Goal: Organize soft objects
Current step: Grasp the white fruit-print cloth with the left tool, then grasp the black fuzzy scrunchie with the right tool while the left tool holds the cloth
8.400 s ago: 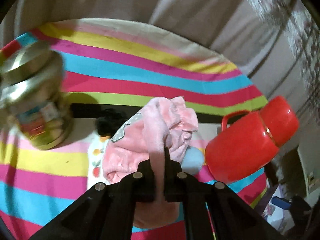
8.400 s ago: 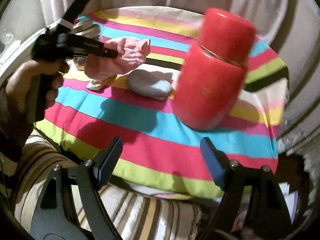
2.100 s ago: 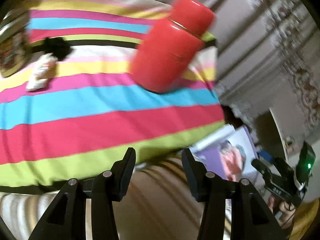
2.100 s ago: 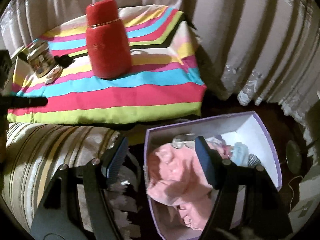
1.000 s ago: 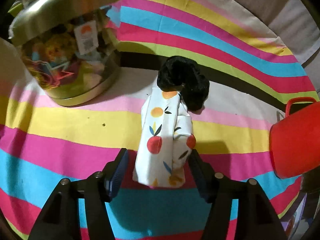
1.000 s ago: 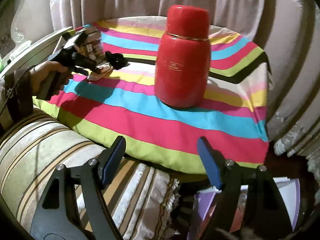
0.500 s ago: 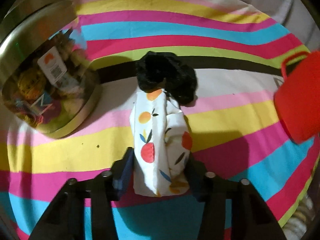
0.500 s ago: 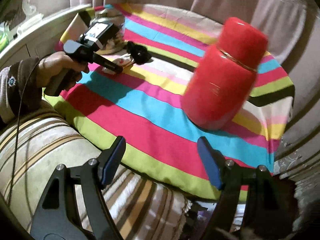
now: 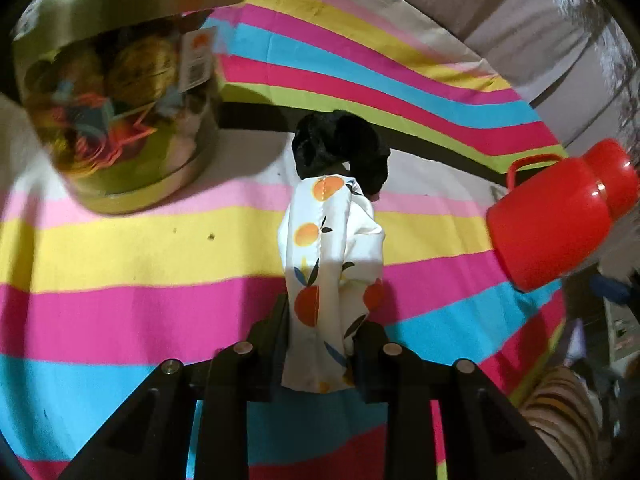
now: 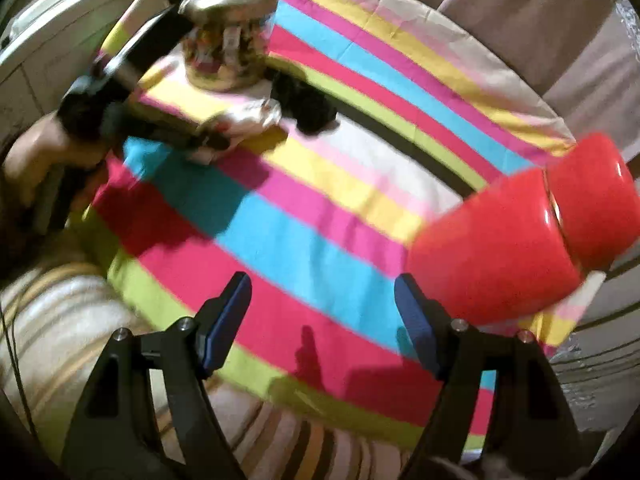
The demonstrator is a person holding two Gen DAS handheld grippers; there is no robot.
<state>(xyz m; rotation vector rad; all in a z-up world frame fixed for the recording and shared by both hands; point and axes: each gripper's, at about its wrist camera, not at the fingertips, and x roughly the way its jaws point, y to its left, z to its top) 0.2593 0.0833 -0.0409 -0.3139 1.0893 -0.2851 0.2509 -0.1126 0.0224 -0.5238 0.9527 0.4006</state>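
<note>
A white cloth printed with oranges (image 9: 328,264) lies bunched at the centre of the left wrist view, on a bright striped bedspread (image 9: 120,248). The left hand-held gripper (image 9: 322,344) is closing its jaws around the cloth's near end, with both fingers against the fabric. A black fuzzy scrunchie (image 9: 340,152) touches the cloth's far end. A metal-lidded jar of colourful items (image 9: 116,100) stands at upper left, and a red flask (image 9: 560,216) stands at right. In the right wrist view, the right hand-held gripper (image 10: 322,320) hangs released over the bedspread at lower centre, nothing between its jaws.
</note>
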